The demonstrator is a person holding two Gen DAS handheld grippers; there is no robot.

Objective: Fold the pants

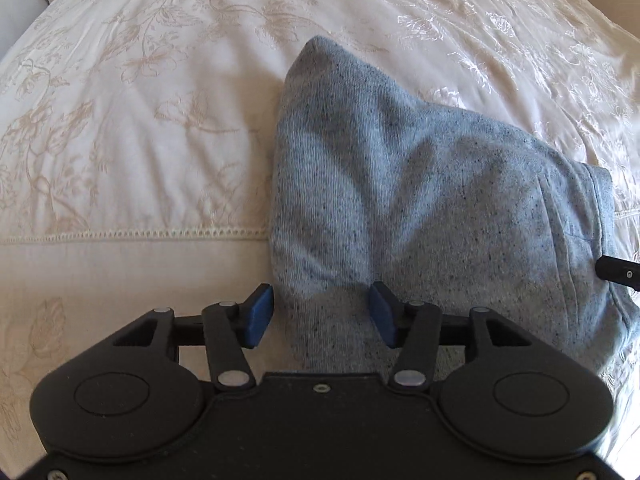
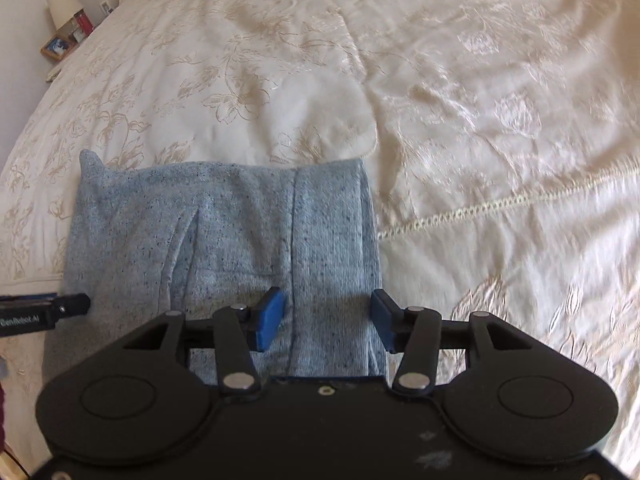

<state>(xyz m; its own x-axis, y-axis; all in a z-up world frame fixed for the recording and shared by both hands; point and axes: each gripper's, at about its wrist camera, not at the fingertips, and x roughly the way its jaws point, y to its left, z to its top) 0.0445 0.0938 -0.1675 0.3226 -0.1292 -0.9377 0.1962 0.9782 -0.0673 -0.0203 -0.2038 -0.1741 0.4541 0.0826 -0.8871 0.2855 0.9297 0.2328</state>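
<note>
Speckled blue-grey pants (image 1: 400, 184) lie folded into a thick bundle on the cream bedspread (image 1: 140, 120). My left gripper (image 1: 321, 314) hovers over the bundle's near left corner, its blue pads apart and nothing pressed between them. In the right wrist view the same pants (image 2: 224, 232) show a pocket slit and a rolled waistband edge on the right. My right gripper (image 2: 327, 318) stands open over that waistband, the cloth lying loose beneath the pads. Each gripper's black tip shows at the edge of the other's view, the right one (image 1: 618, 270) and the left one (image 2: 44, 308).
The embroidered bedspread (image 2: 480, 120) spreads wide to the right and beyond the pants, with a lace seam (image 2: 500, 204) crossing it. A bedside table with a lamp (image 2: 64, 6) and a framed picture (image 2: 56, 48) stands at the far left.
</note>
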